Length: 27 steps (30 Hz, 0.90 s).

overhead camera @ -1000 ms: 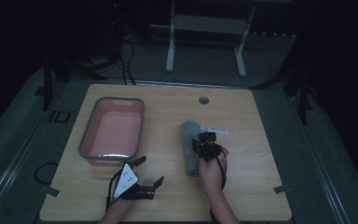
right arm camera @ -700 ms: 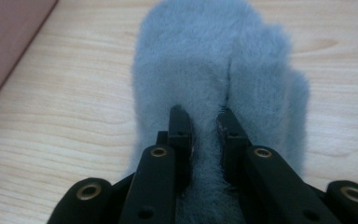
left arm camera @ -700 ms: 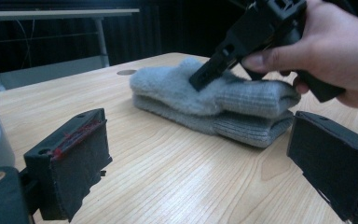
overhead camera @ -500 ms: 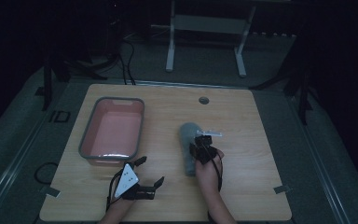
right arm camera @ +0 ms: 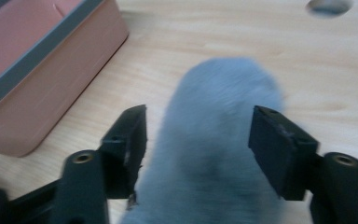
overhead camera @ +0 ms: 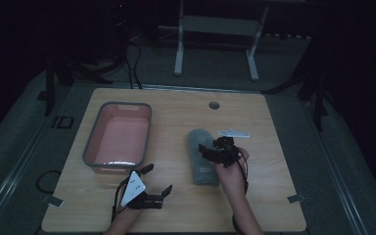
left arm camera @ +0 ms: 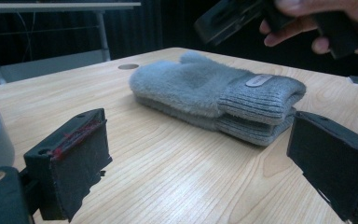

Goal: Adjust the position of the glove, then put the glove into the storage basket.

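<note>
Two grey fuzzy mittens point(overhead camera: 201, 159) lie stacked on the wooden table, cuffs toward me; they are also the mittens point(left arm camera: 214, 93) in the left gripper view. My right gripper point(overhead camera: 216, 149) hovers just over their right side. Its jaws have just been opening. In its own view the right gripper point(right arm camera: 200, 140) stands open with a mitten point(right arm camera: 219, 154) between and below the jaws, the pads clear of it. My left gripper point(overhead camera: 157, 180) rests open low at the table's front left. Nothing lies between the jaws of the left gripper point(left arm camera: 200, 172).
A pink tub with a grey rim point(overhead camera: 90, 147) stands at the left; in the right gripper view the tub point(right arm camera: 37, 70) is close by. A small white item point(overhead camera: 233, 132) lies right of the mittens. The table has a cable hole point(overhead camera: 214, 105) near its far edge.
The right gripper's jaws have spread apart over the mittens and the hand has risen a little. The mittens stay flat on the table. The left gripper has not moved.
</note>
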Each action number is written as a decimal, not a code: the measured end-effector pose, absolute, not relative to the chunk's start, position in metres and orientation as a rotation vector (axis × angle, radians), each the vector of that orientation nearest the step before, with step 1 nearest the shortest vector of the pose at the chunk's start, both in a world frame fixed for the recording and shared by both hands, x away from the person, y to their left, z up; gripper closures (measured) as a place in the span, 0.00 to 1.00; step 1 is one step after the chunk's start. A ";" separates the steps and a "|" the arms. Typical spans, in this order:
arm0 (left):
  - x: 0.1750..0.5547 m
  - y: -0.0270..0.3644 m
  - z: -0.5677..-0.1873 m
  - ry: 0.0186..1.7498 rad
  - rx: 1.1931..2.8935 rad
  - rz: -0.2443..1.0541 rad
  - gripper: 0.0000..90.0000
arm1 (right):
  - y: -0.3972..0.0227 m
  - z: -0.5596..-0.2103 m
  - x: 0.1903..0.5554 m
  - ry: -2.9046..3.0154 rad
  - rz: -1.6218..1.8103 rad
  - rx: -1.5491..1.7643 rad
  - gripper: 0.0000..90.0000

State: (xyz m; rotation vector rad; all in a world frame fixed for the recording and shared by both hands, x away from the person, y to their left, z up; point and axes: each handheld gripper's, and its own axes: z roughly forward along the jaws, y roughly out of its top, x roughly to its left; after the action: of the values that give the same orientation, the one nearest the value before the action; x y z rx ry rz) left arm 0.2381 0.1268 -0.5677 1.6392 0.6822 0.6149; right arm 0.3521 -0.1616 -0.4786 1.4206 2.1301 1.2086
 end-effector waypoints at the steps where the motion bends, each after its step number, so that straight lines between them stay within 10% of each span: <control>1: 0.238 0.127 -0.567 0.684 1.639 0.614 0.06 | -0.170 -0.477 0.354 2.141 1.231 1.414 0.35; 11: 0.241 0.118 -0.561 0.727 1.673 0.570 0.06 | -0.209 -0.491 0.365 2.214 1.220 1.558 0.51; 27: 0.287 0.071 -0.530 0.852 1.862 0.396 0.07 | -0.198 -0.513 0.362 2.255 1.144 1.594 0.47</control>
State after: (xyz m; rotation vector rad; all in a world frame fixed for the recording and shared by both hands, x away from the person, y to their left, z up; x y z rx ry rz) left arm 0.2873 0.0712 -0.5303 1.8625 0.8524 0.3962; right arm 0.3619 -0.1978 -0.5131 1.5939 2.2553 1.1436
